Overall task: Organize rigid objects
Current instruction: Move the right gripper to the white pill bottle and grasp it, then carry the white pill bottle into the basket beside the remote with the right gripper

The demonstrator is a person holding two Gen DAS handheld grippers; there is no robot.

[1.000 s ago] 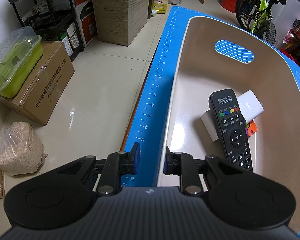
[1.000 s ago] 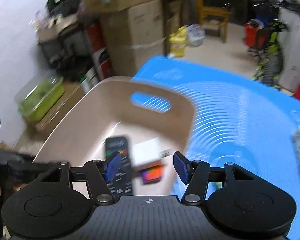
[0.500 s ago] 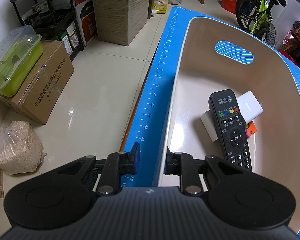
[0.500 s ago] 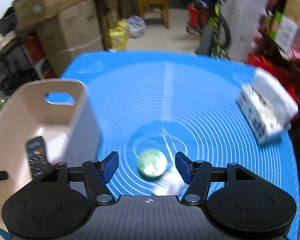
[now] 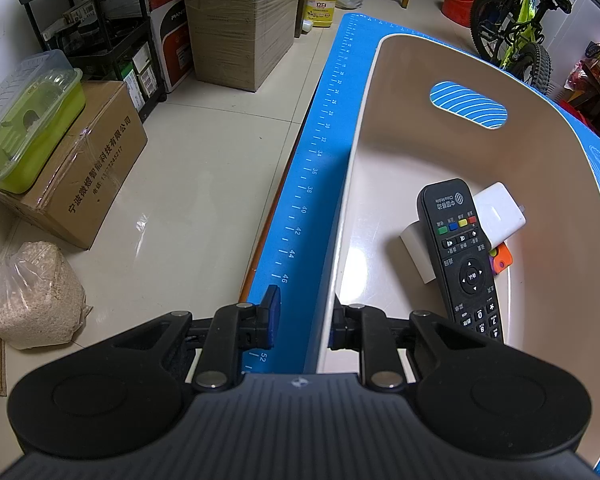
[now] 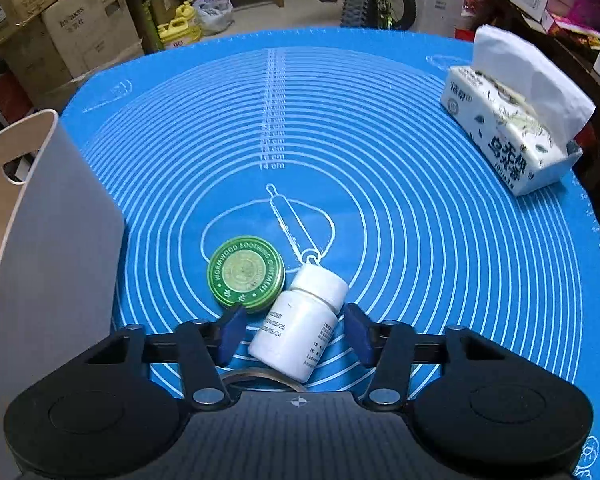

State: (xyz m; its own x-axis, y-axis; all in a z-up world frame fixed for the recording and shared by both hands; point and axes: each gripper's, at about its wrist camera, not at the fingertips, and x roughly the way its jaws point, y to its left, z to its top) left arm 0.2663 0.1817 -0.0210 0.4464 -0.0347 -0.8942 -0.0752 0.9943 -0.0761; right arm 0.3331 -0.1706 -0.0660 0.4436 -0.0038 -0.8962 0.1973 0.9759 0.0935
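Right gripper (image 6: 294,336) now over blue mat (image 6: 380,160), boxes (image 6: 88,28) behind

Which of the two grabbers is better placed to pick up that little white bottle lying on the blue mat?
The right gripper: the white bottle lies between its closing fingers, pads not yet touching. The left gripper is clamped on the beige bin wall, holding it steady.

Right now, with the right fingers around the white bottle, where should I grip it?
Grip the white bottle across its body below the cap, from above. It lies on its side on the mat, crosswise between the fingers, and the green tin touches its cap end.
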